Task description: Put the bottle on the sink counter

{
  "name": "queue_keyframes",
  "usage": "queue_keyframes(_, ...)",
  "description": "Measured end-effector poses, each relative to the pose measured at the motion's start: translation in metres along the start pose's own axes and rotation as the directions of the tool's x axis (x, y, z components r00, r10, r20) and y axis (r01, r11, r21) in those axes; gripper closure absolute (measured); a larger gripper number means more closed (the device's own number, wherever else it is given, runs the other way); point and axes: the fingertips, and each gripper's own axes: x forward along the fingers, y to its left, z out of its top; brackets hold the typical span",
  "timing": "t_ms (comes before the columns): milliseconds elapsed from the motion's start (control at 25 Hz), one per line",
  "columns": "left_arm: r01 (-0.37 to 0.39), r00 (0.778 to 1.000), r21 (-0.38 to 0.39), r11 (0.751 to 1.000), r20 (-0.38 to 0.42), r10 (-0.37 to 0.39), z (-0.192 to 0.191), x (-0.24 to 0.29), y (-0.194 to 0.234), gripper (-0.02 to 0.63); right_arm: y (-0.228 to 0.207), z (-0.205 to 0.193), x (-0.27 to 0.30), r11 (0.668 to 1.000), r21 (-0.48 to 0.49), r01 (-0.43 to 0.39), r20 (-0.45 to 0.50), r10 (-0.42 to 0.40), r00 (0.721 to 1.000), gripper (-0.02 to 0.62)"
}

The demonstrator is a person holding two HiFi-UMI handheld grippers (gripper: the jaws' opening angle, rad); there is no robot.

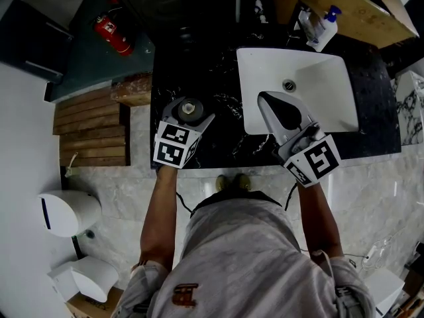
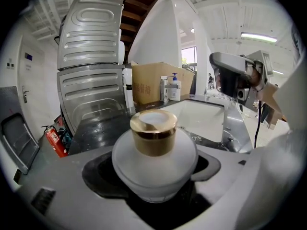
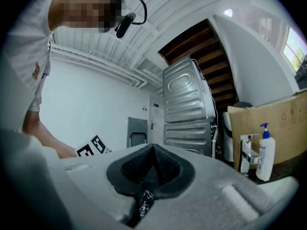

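A round frosted white bottle (image 2: 154, 164) with a gold cap (image 2: 153, 132) sits clamped between the jaws of my left gripper (image 2: 156, 176). From the head view the bottle (image 1: 189, 109) is upright in the left gripper (image 1: 187, 114), over the black marble sink counter (image 1: 218, 78), left of the white basin (image 1: 301, 88). My right gripper (image 1: 281, 111) hovers over the basin's front left part, jaws pressed together with nothing between them; its own view shows the dark pads meeting at the right gripper (image 3: 152, 169).
A soap pump bottle (image 1: 323, 25) stands behind the basin, by the faucet (image 3: 249, 159). A steel appliance (image 2: 91, 66) rises behind the counter. A red fire extinguisher (image 1: 111, 33) lies on the floor at left, wooden steps (image 1: 89, 128) beside the counter.
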Motion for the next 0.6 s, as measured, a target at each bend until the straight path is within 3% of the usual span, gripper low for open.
queue_keyframes(320,-0.014,0.998,0.011,1.000,0.058,0.014,0.018,-0.016,0.000,0.232,0.002,0.002,-0.003,1.000,-0.003,-0.003,0.001,0.003,1.000,0.595)
queue_keyframes(600,-0.044,0.985,0.032,0.999,0.167,0.039,0.059,-0.050,-0.005,0.232,0.004,0.009,-0.006,1.000,-0.006,-0.005,0.014,0.005,1.000,0.595)
